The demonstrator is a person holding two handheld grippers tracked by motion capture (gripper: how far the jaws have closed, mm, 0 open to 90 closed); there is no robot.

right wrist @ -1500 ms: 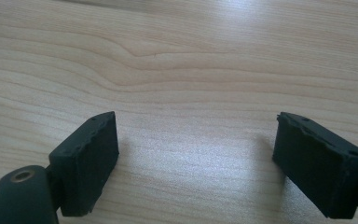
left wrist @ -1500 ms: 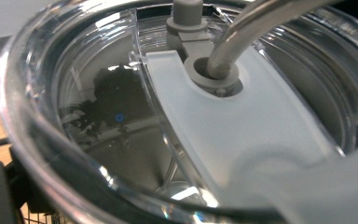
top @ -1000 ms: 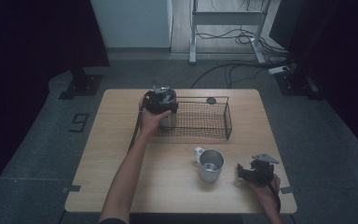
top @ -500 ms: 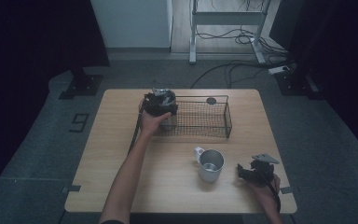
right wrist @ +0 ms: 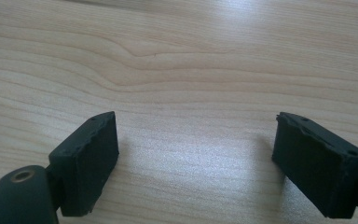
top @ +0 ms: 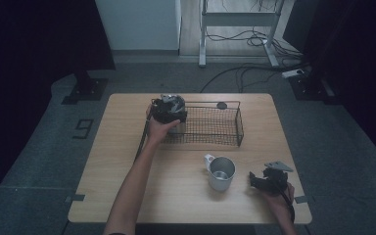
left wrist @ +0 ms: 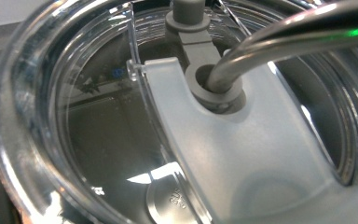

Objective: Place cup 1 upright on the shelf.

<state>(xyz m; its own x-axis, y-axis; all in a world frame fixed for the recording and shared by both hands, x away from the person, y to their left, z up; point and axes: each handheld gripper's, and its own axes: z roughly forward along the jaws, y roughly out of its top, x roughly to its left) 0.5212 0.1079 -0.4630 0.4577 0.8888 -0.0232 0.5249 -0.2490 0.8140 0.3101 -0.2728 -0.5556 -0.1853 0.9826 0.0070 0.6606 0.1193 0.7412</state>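
My left gripper (top: 169, 110) sits at the wire basket's (top: 227, 128) left end; I cannot tell its jaws' state. My right gripper (right wrist: 196, 161), jaws wide apart and empty, rests right of the basket, beside the metal mug (top: 221, 173).

Pale, light-wood surface (top: 127, 161) with fine brown grain lines curving across it in the right gripper view. Black wire basket (top: 210, 127), a mesh grid pattern, in the upper middle of the high view. Silvery grey metal mug (top: 221, 172) with a white handle, lower centre. The left tongs (top: 169, 108) are black with a grey plate on top, upper middle; the right tongs (top: 269, 178) are black too, grey plate, lower right, their matte black jaws spread wide in their own view. In the left gripper view, a clear lid (left wrist: 121, 130) with a frosted white slider, a grey plug, a shiny silver straw (left wrist: 279, 42) carrying a green glint. Dark grey speckled floor (top: 39, 147) around.
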